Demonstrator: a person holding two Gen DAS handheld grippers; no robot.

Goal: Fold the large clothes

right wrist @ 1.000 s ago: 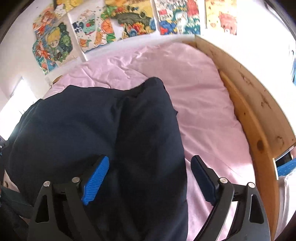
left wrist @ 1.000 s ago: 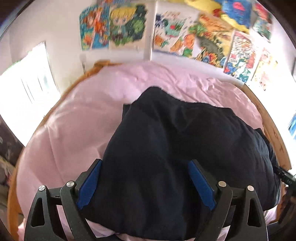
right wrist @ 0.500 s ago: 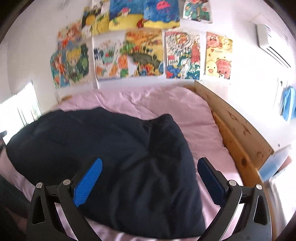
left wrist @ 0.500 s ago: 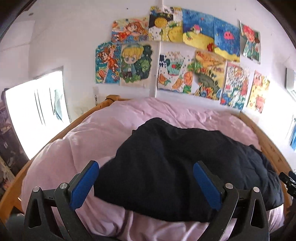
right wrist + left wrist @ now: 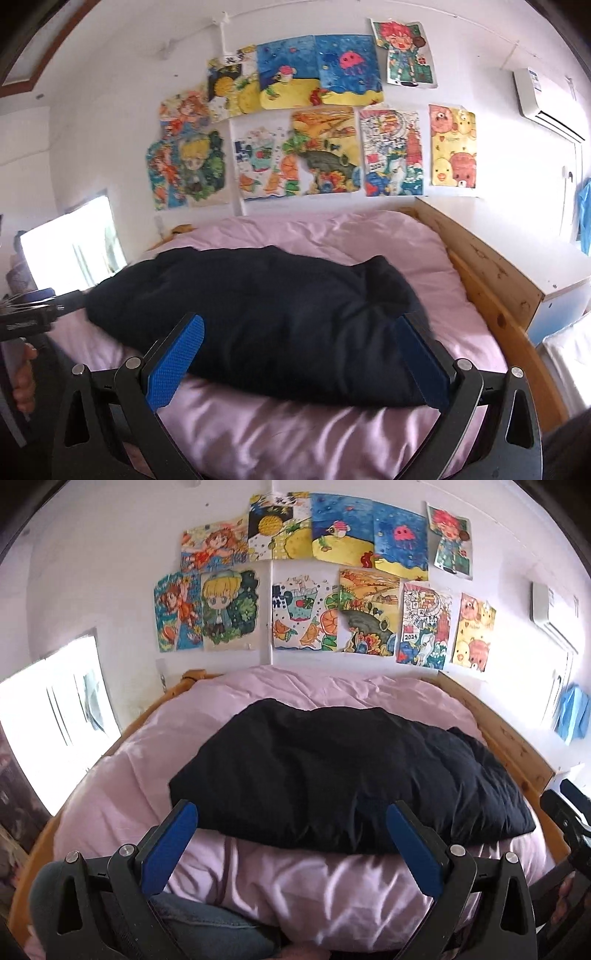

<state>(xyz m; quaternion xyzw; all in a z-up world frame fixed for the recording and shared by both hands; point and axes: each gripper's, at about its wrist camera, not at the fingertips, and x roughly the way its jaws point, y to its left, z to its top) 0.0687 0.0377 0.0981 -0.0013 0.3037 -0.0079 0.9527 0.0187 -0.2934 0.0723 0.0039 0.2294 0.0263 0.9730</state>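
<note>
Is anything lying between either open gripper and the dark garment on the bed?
Nothing visible. Only bare pink bedding lies between the left gripper, the right gripper and the dark garment; both are open and empty.

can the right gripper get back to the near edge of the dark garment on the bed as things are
Probably yes. The right gripper is open and empty, and the dark garment lies folded on the pink bedding straight ahead, with nothing between them.
</note>
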